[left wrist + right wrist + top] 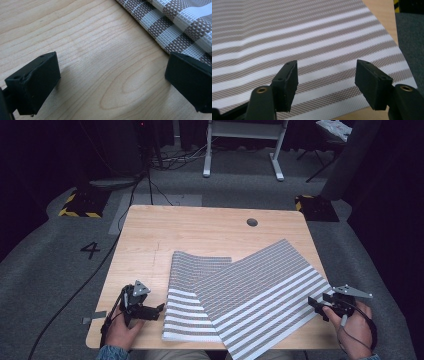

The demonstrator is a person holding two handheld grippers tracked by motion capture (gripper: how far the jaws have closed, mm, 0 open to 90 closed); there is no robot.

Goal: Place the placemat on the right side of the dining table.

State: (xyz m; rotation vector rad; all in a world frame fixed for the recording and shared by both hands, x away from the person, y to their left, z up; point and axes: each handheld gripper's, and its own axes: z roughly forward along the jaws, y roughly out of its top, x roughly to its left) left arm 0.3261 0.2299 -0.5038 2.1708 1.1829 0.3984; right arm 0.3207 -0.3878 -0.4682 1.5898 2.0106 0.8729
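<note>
While two striped woven placemats lie overlapped on the wooden table (150, 235), both grippers stand beside them with nothing between their jaws. From the table's middle, the upper placemat (265, 290) spreads toward 4 o'clock, turned at an angle, its near corner hanging past the table's front edge; it partly covers the lower placemat (187, 310), which lies toward 6 o'clock, squarer to the table. At about 8 o'clock the left gripper (159, 309) rests low over bare wood, jaws wide apart, its tips just beside the lower placemat's left edge. In the left gripper view that mat's edge (160, 32) runs across at 1 o'clock. At 4 o'clock the right gripper (314, 304) meets the upper placemat's right edge, jaws spread wide; the right gripper view looks across the stripes (312, 37).
</note>
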